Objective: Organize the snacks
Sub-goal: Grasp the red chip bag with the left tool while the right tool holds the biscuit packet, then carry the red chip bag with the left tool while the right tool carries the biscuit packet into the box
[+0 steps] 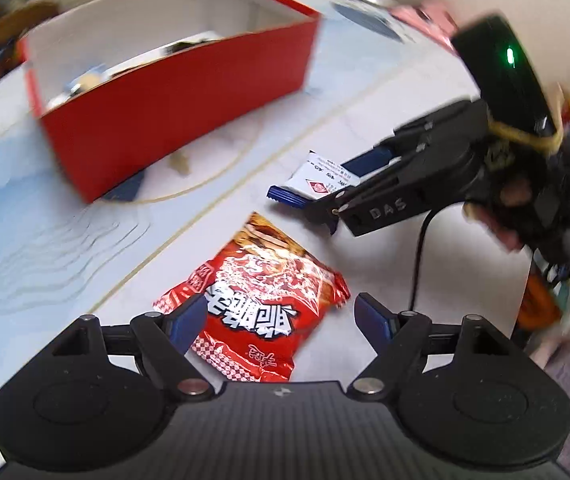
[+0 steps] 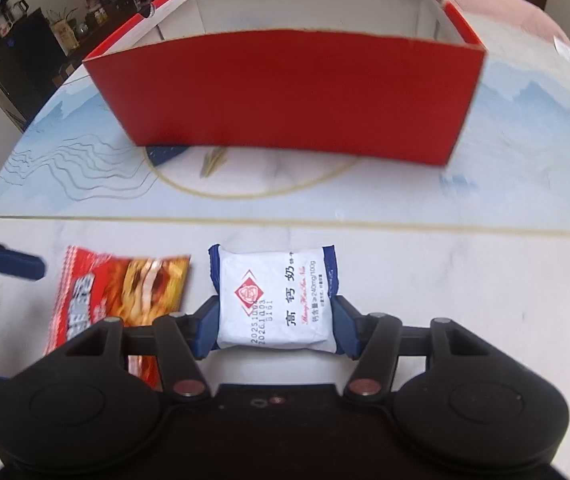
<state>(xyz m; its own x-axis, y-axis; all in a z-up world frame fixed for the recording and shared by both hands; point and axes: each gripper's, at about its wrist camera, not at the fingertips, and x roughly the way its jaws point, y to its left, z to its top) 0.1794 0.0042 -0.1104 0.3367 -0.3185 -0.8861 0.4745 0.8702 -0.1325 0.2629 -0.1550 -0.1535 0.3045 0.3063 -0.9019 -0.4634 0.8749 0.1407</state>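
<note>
A white and blue snack packet [image 2: 277, 300] sits between the fingers of my right gripper [image 2: 277, 330], which is shut on it just above the table. It also shows in the left wrist view [image 1: 317, 180], with the right gripper [image 1: 365, 184] on it. A red snack bag [image 1: 261, 300] lies flat on the table between the fingers of my open left gripper [image 1: 281, 320]. The bag shows left of the packet in the right wrist view [image 2: 121, 292]. A red open box [image 2: 293, 92] stands beyond on the table; several snacks lie inside it [image 1: 85, 80].
The table [image 2: 465, 272] has a white and blue patterned top. Papers and pink items [image 1: 405, 12] lie at its far right. A dark cabinet with jars [image 2: 25, 52] stands beyond the table's left side. A cable [image 1: 419, 260] hangs from the right gripper.
</note>
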